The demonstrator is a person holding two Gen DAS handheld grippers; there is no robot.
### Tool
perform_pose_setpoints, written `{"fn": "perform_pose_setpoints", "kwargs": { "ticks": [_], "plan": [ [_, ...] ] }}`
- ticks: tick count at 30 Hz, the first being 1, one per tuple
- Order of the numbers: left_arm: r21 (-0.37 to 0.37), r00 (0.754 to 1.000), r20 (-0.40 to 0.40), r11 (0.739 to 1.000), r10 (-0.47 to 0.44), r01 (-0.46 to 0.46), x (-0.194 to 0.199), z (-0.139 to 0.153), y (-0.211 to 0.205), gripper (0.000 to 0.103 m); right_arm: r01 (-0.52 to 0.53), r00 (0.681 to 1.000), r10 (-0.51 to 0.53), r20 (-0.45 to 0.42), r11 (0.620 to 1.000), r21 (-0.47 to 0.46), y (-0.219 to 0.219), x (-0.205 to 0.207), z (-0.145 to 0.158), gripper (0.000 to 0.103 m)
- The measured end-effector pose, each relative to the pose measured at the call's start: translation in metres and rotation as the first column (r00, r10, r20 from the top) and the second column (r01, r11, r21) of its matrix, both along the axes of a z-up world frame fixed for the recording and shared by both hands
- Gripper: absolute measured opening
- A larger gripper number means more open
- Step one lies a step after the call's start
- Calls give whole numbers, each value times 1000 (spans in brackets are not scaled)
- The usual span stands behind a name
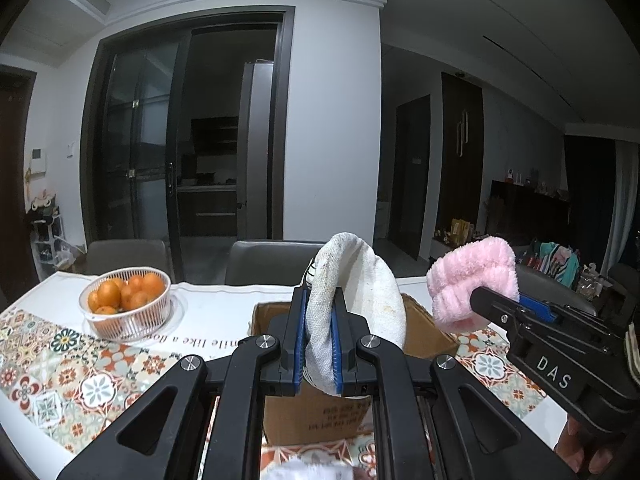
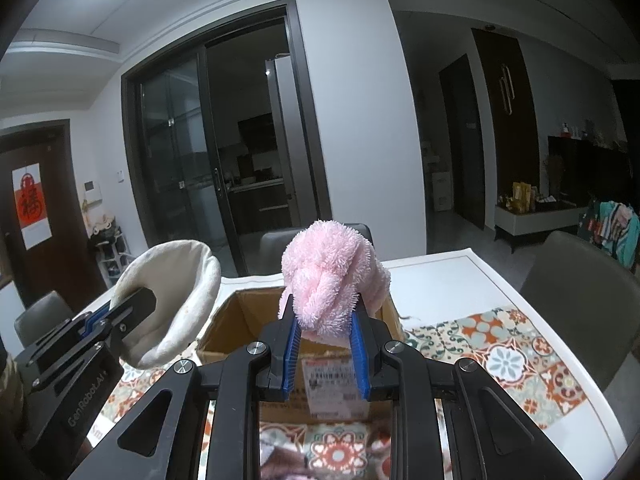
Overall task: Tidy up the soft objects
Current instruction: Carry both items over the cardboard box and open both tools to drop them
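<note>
My left gripper is shut on a white sock and holds it up over an open cardboard box. My right gripper is shut on a fluffy pink cloth and holds it above the same box. In the left wrist view the right gripper with the pink cloth shows at the right. In the right wrist view the left gripper with the white sock shows at the left.
A clear basket of oranges stands on the table at the left. The table has a patterned runner. Grey chairs stand around it. Some soft items lie blurred on the table below the grippers.
</note>
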State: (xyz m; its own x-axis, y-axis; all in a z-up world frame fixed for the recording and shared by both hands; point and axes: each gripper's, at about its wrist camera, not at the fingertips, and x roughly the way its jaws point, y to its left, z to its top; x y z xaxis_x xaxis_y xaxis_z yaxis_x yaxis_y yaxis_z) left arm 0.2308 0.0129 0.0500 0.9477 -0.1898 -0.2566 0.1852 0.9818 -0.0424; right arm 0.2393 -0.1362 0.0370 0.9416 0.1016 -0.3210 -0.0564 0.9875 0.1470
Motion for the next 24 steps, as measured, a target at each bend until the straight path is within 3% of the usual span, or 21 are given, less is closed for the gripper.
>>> {"fn": "perform_pose_setpoints", "kwargs": {
  "ticks": [11, 24],
  "plan": [
    [20, 999, -45, 1000, -16, 17, 53, -19, -13, 12, -8, 998, 7, -57, 1000, -16, -6, 55, -15, 24],
    [69, 984, -173, 997, -34, 46, 95, -54, -28, 13, -30, 983, 25, -181, 999, -24, -15, 102, -50, 26]
  ]
}}
